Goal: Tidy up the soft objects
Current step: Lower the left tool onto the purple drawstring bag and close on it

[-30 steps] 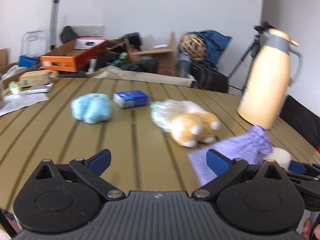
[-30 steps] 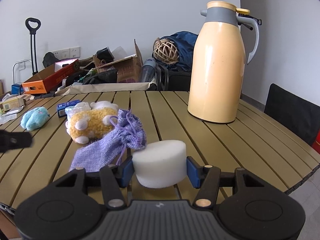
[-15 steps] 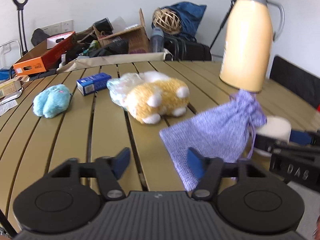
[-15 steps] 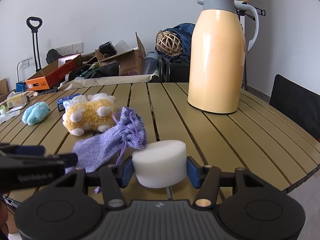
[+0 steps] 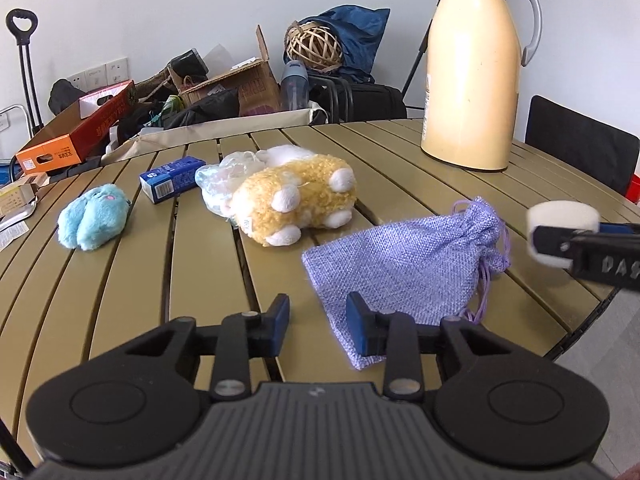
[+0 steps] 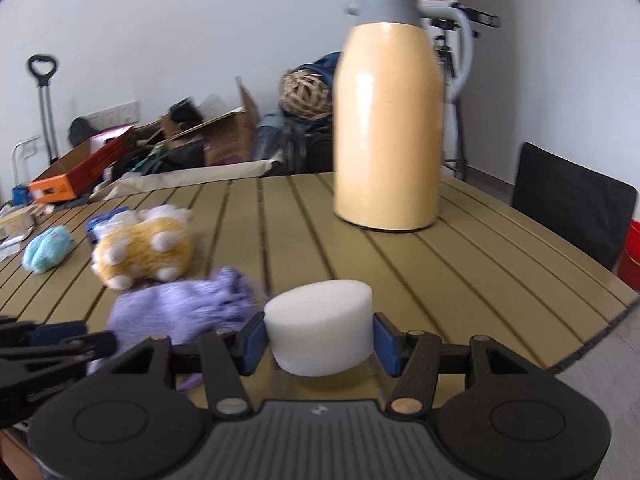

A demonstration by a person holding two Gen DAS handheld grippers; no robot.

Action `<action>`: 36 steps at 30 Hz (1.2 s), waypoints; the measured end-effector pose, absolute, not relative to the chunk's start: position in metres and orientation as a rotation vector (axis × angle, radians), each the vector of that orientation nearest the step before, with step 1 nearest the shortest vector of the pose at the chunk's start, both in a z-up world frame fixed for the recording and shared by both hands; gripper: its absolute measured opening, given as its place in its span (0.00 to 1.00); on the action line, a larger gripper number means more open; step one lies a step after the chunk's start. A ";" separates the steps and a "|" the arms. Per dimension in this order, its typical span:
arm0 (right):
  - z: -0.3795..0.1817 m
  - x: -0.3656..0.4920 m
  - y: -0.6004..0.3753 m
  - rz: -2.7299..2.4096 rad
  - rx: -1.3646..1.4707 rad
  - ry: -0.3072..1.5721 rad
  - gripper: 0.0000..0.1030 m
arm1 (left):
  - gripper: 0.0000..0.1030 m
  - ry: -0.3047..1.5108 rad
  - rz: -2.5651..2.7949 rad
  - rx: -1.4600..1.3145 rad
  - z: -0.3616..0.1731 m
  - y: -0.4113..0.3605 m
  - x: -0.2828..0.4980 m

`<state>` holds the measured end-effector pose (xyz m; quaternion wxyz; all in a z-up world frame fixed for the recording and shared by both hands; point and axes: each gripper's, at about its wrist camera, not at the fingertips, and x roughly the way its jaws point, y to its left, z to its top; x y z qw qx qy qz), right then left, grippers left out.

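Observation:
A purple drawstring bag (image 5: 408,260) lies flat on the slatted table (image 5: 160,260). My left gripper (image 5: 318,326) is at the bag's near corner, its jaws closing. The bag's edge lies between them against the right finger, and the left pad is clear of it. My right gripper (image 6: 320,344) is shut on a white round sponge (image 6: 320,320), held just right of the bag's gathered neck (image 6: 232,292); the sponge (image 5: 562,214) also shows at the left wrist view's right edge. A yellow plush toy (image 5: 296,200) and a blue plush toy (image 5: 94,222) lie farther back.
A tall cream thermos jug (image 5: 472,68) stands at the back right. A blue carton (image 5: 172,178) and a crumpled plastic wrap (image 5: 218,184) lie beside the yellow plush. A black chair (image 5: 580,144) stands past the table's right rim. Boxes and bags pile up behind the table.
My left gripper has swung over to the purple bag's near corner and its jaws have narrowed from wide apart. The right gripper has shifted sideways, still shut on the sponge.

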<state>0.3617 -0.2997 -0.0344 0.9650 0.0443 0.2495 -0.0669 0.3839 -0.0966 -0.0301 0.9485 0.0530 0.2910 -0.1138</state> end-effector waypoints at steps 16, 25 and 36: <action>-0.039 0.349 -0.373 -0.181 0.262 0.479 0.53 | 0.97 0.571 -0.313 0.088 -0.009 -0.155 0.384; -0.043 0.350 -0.389 -0.184 0.312 0.475 0.53 | 1.00 0.654 -0.242 0.056 -0.017 -0.189 0.412; -0.045 0.350 -0.394 -0.167 0.346 0.475 0.53 | 0.99 0.710 -0.137 0.029 -0.032 -0.203 0.433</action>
